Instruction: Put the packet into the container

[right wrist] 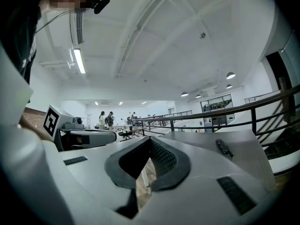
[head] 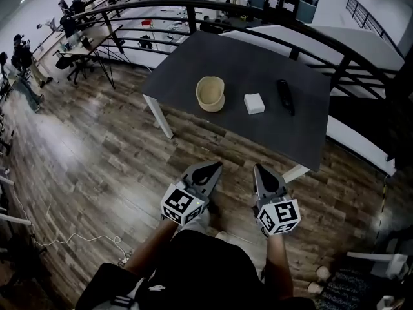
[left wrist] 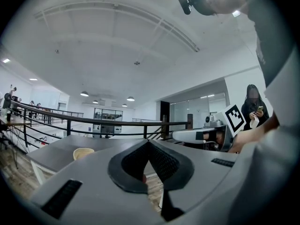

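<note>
A dark grey table [head: 193, 63] carries a round beige container [head: 210, 93] and, to its right, a small white packet [head: 254, 103]. Both grippers hang over the wooden floor, short of the table's near edge and apart from both things. My left gripper [head: 211, 167] is shut with nothing in it, its jaws meeting at the tip [left wrist: 149, 142]. My right gripper [head: 261, 170] is shut and empty too [right wrist: 150, 140]. The container [left wrist: 83, 153] shows low at the left in the left gripper view. The packet is hidden in both gripper views.
A black remote-like object [head: 285, 96] lies on the table right of the packet, also seen as the black object [right wrist: 224, 147]. A dark railing [head: 277, 41] curves behind the table. White table legs [head: 160, 117] stand at the near corners. People and desks [head: 77, 37] are far left. A white cable [head: 71, 239] lies on the floor.
</note>
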Demonstrator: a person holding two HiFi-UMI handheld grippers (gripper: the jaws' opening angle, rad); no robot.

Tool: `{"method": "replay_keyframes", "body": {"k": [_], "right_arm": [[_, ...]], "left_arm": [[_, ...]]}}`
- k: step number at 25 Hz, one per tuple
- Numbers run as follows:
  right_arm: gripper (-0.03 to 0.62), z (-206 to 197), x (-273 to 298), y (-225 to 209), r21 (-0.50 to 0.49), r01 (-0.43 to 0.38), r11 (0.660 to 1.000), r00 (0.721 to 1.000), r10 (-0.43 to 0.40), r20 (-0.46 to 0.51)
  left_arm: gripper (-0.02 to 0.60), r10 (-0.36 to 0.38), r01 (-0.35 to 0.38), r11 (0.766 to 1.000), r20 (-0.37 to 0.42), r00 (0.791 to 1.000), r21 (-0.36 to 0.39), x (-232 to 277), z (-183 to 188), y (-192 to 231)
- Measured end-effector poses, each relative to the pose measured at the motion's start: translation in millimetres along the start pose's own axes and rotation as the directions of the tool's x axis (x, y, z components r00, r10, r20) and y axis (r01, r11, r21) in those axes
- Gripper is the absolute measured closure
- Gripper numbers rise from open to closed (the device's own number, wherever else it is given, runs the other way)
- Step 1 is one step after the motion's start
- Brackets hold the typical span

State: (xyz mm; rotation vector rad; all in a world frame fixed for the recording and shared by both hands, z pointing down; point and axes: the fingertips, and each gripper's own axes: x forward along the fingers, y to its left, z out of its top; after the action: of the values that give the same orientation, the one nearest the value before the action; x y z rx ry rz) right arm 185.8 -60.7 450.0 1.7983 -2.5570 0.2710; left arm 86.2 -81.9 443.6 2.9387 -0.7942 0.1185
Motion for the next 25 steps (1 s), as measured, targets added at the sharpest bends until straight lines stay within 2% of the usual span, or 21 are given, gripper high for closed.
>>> {"method": "replay_keyframes", "body": {"k": [8, 18, 25], "right_arm": [[0.592, 7.2, 83.4, -26.9, -0.009, -0.018, 1.000, 1.000, 0.018, -0.001], [0.592, 24.4, 176.7, -56.2, 0.005, 0.079, 0.997, 0.997, -0.079, -0.020], [0.592, 22.7, 221.3, -65.0, -0.012, 0.163, 0.987, 0.986, -0.163, -0.022]], "left_arm": [[0.577, -0.016, 0.016, 1.000, 0.003, 1.000, 0.009, 47.9, 10.0, 78.2], [0.577, -0.074, 0.074, 0.997, 0.006, 0.997, -0.003, 91.5, 23.8, 168.0], [0.577, -0.113, 0.113, 0.993, 0.012, 0.994, -0.024, 106.3, 19.5, 220.6]]}}
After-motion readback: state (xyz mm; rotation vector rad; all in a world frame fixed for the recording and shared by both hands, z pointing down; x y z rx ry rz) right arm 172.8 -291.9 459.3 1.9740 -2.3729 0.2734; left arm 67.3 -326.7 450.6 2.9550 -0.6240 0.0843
